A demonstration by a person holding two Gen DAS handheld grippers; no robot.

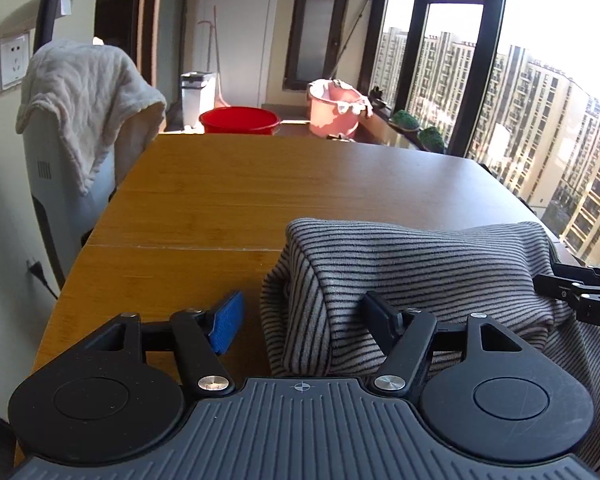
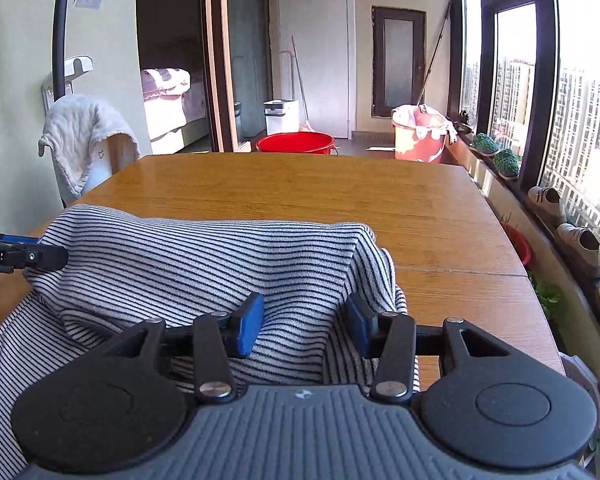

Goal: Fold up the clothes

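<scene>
A grey garment with thin black stripes (image 1: pixel 420 268) lies bunched and partly folded on the wooden table (image 1: pixel 220 200), near its front edge. My left gripper (image 1: pixel 304 320) is open at the garment's left corner. Its right finger rests on the cloth and its blue-padded left finger (image 1: pixel 228 320) stands clear over bare wood. In the right wrist view the same garment (image 2: pixel 204 256) fills the near table (image 2: pixel 300 192). My right gripper (image 2: pixel 304 328) is open astride the cloth's right end, its pads not pressing. Each gripper's tip shows in the other's view: the right gripper (image 1: pixel 556 288) and the left gripper (image 2: pixel 40 256).
A white towel (image 1: pixel 88 92) hangs over a white appliance at the table's left. Beyond the far edge stand a red basin (image 2: pixel 296 142) and a pink bucket (image 2: pixel 420 136). A window sill with shoes (image 2: pixel 580 240) runs along the right. Bare wood lies behind the garment.
</scene>
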